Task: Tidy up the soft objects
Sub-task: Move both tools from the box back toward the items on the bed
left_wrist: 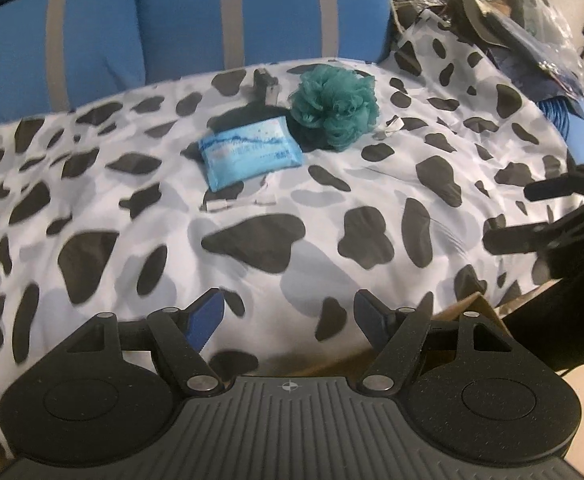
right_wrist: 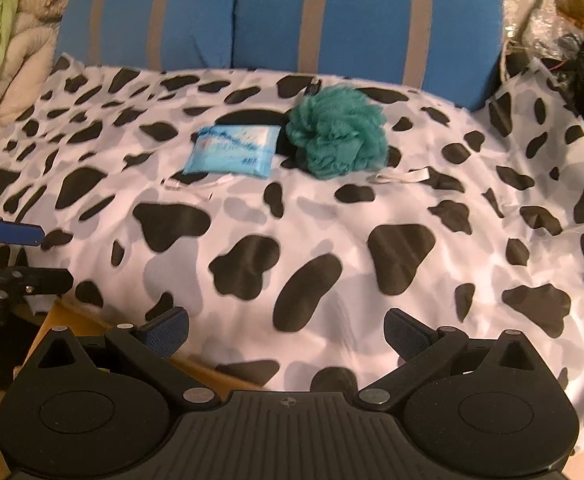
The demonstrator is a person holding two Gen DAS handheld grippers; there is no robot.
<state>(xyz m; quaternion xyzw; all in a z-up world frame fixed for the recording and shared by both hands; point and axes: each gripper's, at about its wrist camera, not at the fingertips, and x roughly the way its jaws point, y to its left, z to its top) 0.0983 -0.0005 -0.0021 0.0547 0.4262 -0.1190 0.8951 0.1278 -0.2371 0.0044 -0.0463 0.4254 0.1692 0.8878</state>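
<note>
A teal loofah (left_wrist: 333,104) and a blue tissue pack (left_wrist: 250,152) lie side by side, touching, at the far middle of a cow-print cloth (left_wrist: 252,248) before blue cushions (left_wrist: 252,12). The left claw (left_wrist: 288,312) and right claw (right_wrist: 288,330) hover near the cloth's front edge, both spread and empty. The loofah's airy mesh could squash and slip from a shallow pinch, or the loose cloth could snag.

The cloth (right_wrist: 331,240) is white with black and grey cow-like blotches. On it lies a teal mesh pouf (right_wrist: 337,136) — just left of the pouf, a light-blue packet (right_wrist: 232,156) (white and darker blue print). Behind the pouf, cushions (right_wrist: 331,16) are bright blue with grey-beige stripes.
</note>
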